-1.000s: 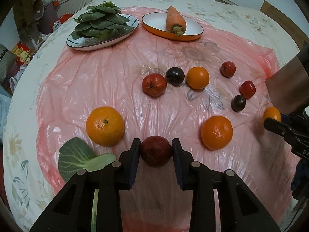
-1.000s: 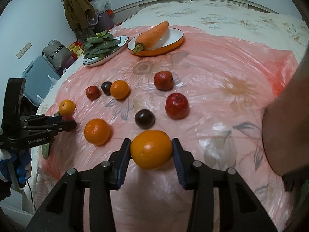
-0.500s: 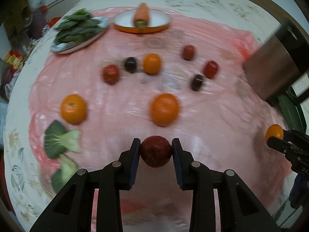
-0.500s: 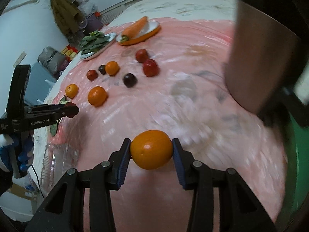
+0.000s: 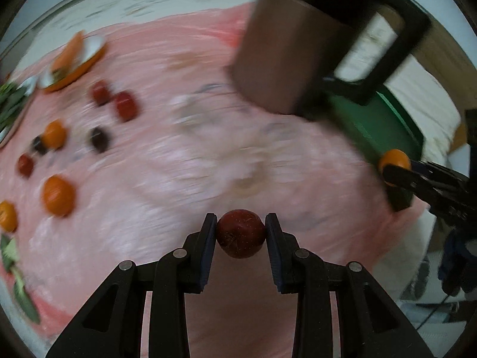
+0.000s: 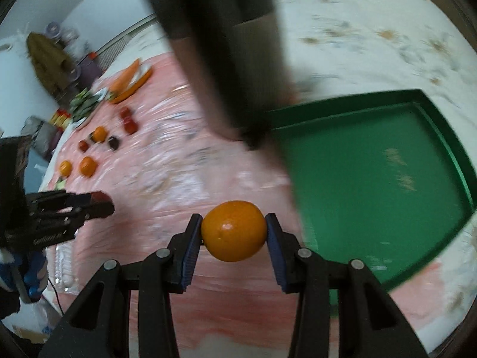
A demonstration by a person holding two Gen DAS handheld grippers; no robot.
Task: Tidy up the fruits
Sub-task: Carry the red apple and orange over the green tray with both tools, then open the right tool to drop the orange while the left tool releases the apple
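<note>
My left gripper [image 5: 241, 234] is shut on a dark red apple [image 5: 241, 233], held above the pink plastic sheet [image 5: 179, 164]. My right gripper [image 6: 234, 231] is shut on an orange [image 6: 234, 230], held just left of a green tray [image 6: 387, 179]. The right gripper and its orange also show in the left wrist view [image 5: 393, 161] beside the tray [image 5: 387, 125]. The left gripper shows at the left of the right wrist view [image 6: 98, 204]. Several oranges, red fruits and dark plums [image 5: 100, 138] lie on the sheet at the left.
A tall brown box-like object with a black frame [image 5: 286, 50] stands beside the tray and also fills the top of the right wrist view [image 6: 232, 59]. A carrot on an orange-rimmed plate [image 5: 71, 59] and a plate of greens [image 6: 85, 104] sit at the far side.
Both grippers have swung to the right with their fruits still held. The green tray has come into view and the loose fruits have shifted to the left of both views.
</note>
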